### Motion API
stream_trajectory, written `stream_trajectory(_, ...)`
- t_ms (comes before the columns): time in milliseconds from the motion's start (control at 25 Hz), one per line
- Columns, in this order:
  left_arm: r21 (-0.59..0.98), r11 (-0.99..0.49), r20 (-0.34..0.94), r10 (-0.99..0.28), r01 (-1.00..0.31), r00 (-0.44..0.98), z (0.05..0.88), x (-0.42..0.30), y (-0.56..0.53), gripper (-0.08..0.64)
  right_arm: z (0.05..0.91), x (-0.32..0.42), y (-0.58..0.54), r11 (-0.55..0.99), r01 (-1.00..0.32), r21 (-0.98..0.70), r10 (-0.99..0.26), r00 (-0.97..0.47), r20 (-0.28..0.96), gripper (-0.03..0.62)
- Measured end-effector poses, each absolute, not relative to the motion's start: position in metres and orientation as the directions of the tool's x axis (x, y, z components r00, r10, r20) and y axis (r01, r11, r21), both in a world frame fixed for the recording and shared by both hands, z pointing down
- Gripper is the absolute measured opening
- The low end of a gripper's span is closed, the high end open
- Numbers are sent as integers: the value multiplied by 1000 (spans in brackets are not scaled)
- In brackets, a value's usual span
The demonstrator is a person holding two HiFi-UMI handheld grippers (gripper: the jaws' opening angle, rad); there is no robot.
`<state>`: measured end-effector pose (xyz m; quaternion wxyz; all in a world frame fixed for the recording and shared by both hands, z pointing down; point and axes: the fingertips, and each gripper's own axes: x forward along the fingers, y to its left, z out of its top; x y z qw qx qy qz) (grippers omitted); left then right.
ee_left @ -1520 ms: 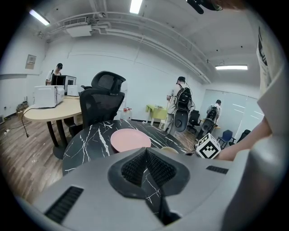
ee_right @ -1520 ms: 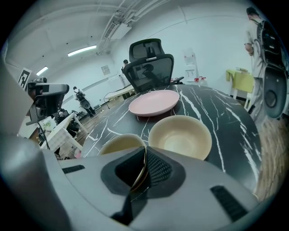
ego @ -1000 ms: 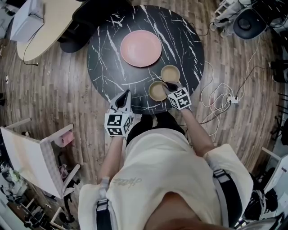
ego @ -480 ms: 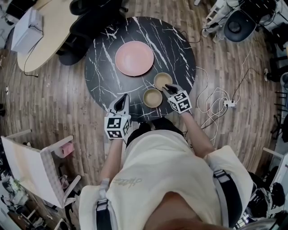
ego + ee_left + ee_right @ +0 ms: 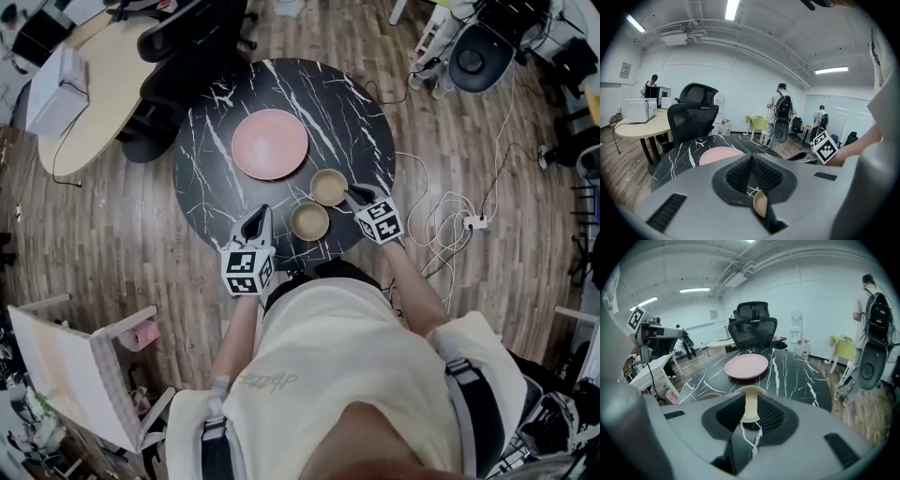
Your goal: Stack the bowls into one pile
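Note:
Two tan bowls sit on the round black marble table (image 5: 216, 159). My right gripper (image 5: 349, 195) is shut on the near right rim of the far bowl (image 5: 328, 187). In the right gripper view that bowl's rim (image 5: 749, 404) stands pinched between the pads. The near bowl (image 5: 309, 221) stands just left of it, also showing low in that view as a tan rim (image 5: 708, 396). My left gripper (image 5: 262, 212) is shut and empty at the table's near edge, left of the near bowl. A sliver of that bowl (image 5: 760, 204) shows under its jaws.
A pink plate (image 5: 270, 143) lies at the table's middle, beyond the bowls. A black office chair (image 5: 192, 42) stands at the far side by a beige desk (image 5: 89, 89). Cables and a power strip (image 5: 473, 221) lie on the wooden floor to the right.
The whole scene has slid down and left in the head view. My right gripper keeps its hold on the far bowl's rim, and that bowl sits slightly closer to the near bowl.

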<state>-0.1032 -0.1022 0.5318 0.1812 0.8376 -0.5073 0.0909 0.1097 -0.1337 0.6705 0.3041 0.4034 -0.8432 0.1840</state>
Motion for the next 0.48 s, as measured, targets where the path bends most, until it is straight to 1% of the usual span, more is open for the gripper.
stream_trajectory(200, 214, -424, 341, -812, -880, 474, 531, -90, -108, 20, 680, 124, -133, 594, -801, -82, -561, -485, 671, 81)
stream_trajectory(480, 205, -405, 379, -807, -891, 454, 538, -84, -114, 20, 694, 131, -148, 595, -795, -118, -538, -503, 676, 81)
